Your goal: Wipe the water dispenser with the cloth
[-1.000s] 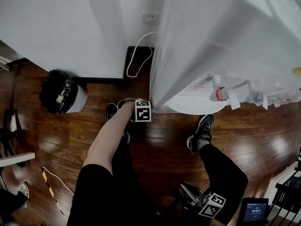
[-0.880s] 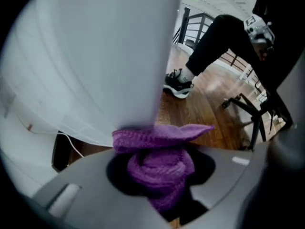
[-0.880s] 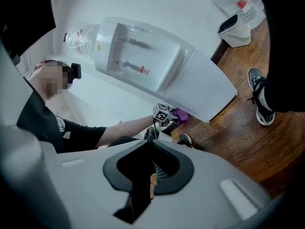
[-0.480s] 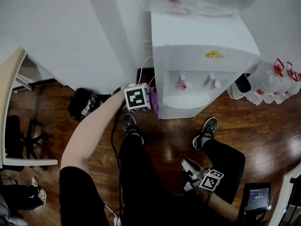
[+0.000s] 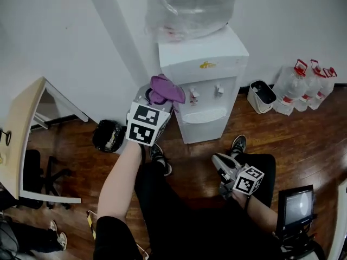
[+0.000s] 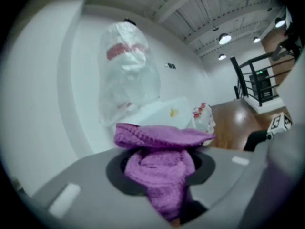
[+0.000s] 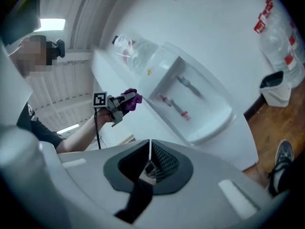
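The white water dispenser (image 5: 209, 93) stands against the wall, with a plastic-wrapped bottle (image 5: 190, 4) on top. My left gripper (image 5: 158, 97) is raised beside the dispenser's upper left corner and is shut on a bunched purple cloth (image 5: 166, 89). In the left gripper view the cloth (image 6: 159, 163) fills the jaws, with the dispenser (image 6: 164, 111) just behind it. My right gripper (image 5: 221, 169) hangs low by the person's leg, shut and empty. In the right gripper view its jaws (image 7: 149, 156) meet, and the dispenser's taps (image 7: 181, 99) and the cloth (image 7: 131, 98) show beyond.
A black bin (image 5: 108, 136) sits on the wooden floor left of the dispenser. To its right are a white bin (image 5: 261, 96) and several water jugs (image 5: 304, 85). A desk (image 5: 24, 126) and a chair (image 5: 46, 177) stand at the left, a screen (image 5: 295, 207) at the lower right.
The left gripper has risen with the purple cloth from near the floor to the dispenser's upper left corner. The head view has pulled up and back. The right gripper has risen slightly.
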`<state>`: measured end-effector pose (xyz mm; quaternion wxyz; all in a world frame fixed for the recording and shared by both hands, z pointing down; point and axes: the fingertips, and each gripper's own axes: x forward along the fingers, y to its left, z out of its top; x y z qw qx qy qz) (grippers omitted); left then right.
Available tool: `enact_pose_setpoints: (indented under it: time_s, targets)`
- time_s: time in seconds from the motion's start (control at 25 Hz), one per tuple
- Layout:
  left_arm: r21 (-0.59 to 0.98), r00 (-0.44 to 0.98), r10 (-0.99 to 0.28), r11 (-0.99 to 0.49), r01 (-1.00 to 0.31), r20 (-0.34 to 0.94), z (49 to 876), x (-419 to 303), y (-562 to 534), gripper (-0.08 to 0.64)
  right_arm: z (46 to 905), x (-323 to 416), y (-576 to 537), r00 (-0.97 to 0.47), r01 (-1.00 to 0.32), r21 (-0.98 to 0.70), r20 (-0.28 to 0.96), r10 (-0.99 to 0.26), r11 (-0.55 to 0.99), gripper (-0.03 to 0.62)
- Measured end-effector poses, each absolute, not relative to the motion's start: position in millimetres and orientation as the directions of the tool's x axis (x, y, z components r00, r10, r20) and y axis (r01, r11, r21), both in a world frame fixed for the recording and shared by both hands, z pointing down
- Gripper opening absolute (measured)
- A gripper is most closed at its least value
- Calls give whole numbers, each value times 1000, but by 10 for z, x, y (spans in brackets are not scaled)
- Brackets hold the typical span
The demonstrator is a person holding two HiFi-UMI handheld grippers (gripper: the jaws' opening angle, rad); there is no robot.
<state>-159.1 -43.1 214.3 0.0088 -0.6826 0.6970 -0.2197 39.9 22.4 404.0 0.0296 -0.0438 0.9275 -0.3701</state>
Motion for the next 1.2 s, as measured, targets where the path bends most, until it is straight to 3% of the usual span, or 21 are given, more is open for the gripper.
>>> enact_pose_setpoints:
  time_s: [0.16, 0.32, 0.52, 0.72, 0.92, 1.2]
  targets:
    - [-162, 3, -997, -17, -987, 84, 1423, -949, -79, 175, 3084, 570, 13, -973, -13, -573, -182, -143, 819, 15]
    - [21, 161, -985, -160, -987, 56, 1573, -94, 541, 175, 2477, 830, 29, -954, -34, -441, -252, -160, 897, 14]
    - [173, 154, -984, -136, -976, 95, 2207, 77, 1088, 175, 2555, 862, 180, -975, -30, -338, -198, -102, 941, 14]
    - [295, 154, -972, -97, -950, 176, 2765, 218, 1160, 175, 2909, 868, 134, -986, -26, -352, -147, -83, 936, 14]
    - [281, 201, -965, -148, -948, 169, 2827, 322, 835, 175, 2958, 916, -149, -982, -92, -318, -127, -139, 944, 14]
    - [303, 195, -974, -152, -941, 116, 2718, 301, 632, 175, 2900, 947, -166, -993, -59, -262, -85, -84, 963, 15]
